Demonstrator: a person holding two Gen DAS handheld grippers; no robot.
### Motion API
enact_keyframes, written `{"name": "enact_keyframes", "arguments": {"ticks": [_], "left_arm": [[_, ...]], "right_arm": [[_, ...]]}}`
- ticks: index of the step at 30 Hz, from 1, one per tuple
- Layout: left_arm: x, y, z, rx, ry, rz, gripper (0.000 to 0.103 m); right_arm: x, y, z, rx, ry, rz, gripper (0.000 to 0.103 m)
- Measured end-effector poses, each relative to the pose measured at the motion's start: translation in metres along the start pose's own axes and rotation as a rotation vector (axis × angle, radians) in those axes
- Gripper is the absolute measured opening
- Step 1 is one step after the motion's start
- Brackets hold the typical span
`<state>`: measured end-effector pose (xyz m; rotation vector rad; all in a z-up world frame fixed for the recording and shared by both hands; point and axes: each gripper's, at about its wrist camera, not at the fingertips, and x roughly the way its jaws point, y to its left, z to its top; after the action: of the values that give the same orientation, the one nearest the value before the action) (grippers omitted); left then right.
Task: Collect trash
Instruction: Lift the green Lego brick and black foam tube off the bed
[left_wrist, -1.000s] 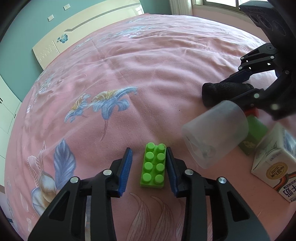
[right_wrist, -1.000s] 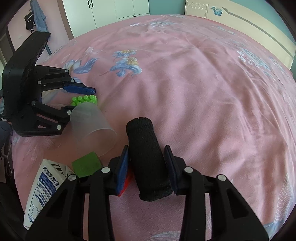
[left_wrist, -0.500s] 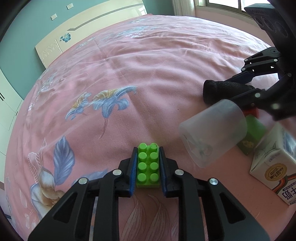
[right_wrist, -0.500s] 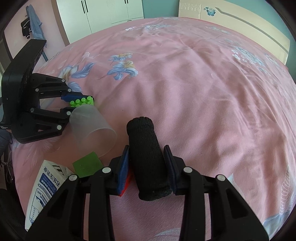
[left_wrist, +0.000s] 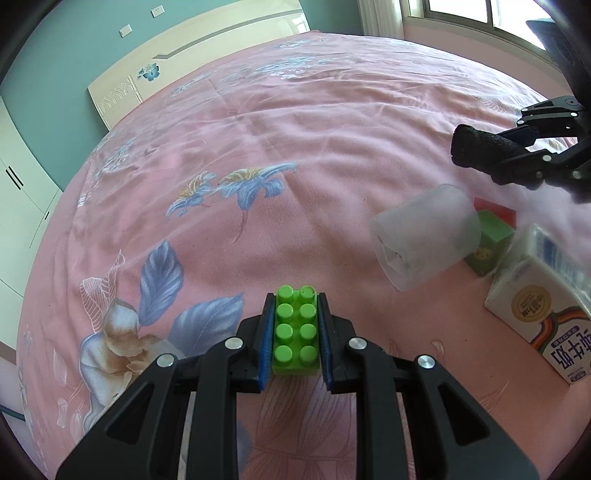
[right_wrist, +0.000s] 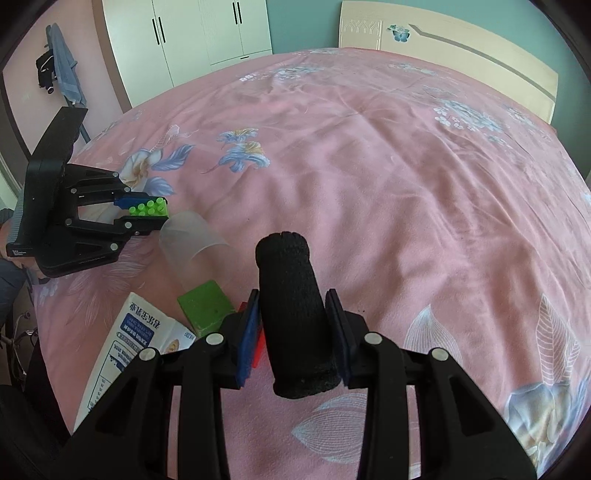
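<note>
My left tool (left_wrist: 295, 332) clamps the green brick (left_wrist: 295, 328); my right tool (right_wrist: 295, 332) grips the black foam roll (right_wrist: 291, 314), both lifted off the bed (left_wrist: 332, 147) for collecting.

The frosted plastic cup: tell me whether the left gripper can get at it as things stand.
Probably not yet: the left gripper is shut on the green building brick, so its jaws are full, though the cup lies unobstructed nearby.

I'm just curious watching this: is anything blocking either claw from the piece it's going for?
No. The left gripper is shut on the green studded plastic brick, and the right gripper clamps the black foam cylinder. The frosted plastic cup lies aside on the pink bedspread.
</note>
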<state>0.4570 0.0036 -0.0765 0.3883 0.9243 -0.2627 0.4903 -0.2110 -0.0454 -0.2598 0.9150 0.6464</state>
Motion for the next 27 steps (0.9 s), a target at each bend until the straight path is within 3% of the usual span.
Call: {"name": "enact_keyframes", "arguments": {"ticks": [14, 27], "left_arm": [[-0.069, -0.014, -0.023, 0.011, -0.047, 0.045, 0.024], [-0.127, -0.053, -0.071, 0.031, -0.048, 0.04, 0.024]], "right_arm": [[-0.081, 0.044, -0.034, -0.022, -0.055, -0.051, 0.036], [-0.128, 0.102, -0.095, -0.036, -0.035, -0.073, 0.036]]}}
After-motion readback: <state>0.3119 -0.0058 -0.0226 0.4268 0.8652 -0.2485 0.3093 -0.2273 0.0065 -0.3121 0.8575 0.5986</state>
